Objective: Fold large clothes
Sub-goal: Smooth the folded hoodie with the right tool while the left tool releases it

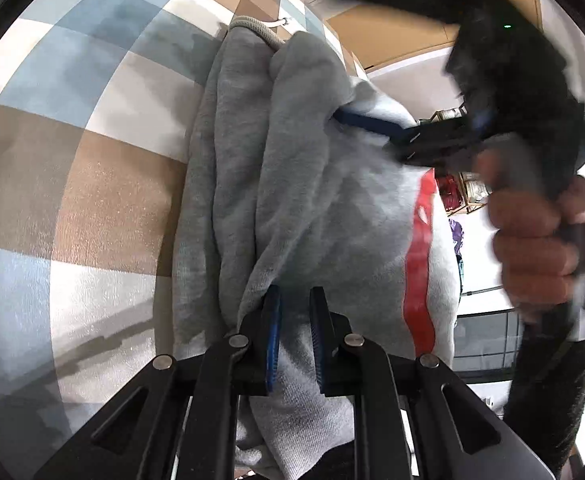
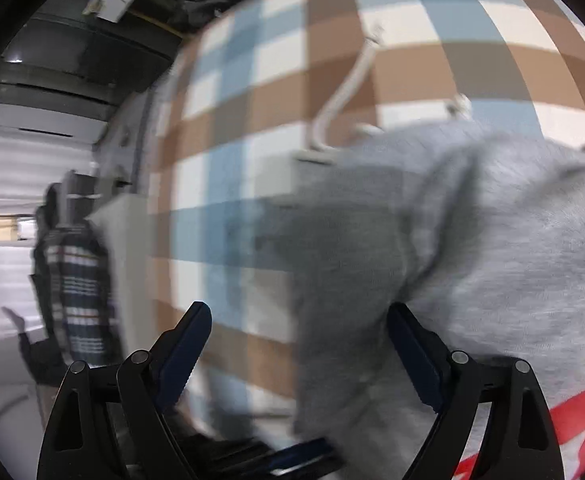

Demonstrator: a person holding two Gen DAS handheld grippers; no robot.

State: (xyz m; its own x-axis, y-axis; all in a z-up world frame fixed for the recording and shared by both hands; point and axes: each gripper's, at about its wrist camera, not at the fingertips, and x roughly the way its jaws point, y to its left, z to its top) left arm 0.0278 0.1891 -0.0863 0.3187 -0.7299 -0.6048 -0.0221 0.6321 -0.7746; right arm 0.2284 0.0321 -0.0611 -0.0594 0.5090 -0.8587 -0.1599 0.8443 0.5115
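While everything's a bit blurry from motion, one big checked cloth in blue, brown and white [image 1: 92, 140] is covering the whole work surface, and one grey fleecy hoodie with a red stripe [image 1: 292, 200] is lying bunched up on top of it. Its one pale drawstring cord [image 2: 346, 92] is trailing loose across the checks.

Two grippers are showing. The left gripper [image 1: 294, 316] is pinching a fold of the grey fabric, its blue pads nearly together with cloth squeezed between them. The right gripper [image 2: 300, 344] is hanging wide apart, with the hoodie's edge sitting in the gap, but it isn't clamping anything as far as I can see. One bare hand [image 1: 540, 240] is wrapping the right gripper's handle.

One person in a plaid shirt [image 2: 78, 280] is standing off in the background.
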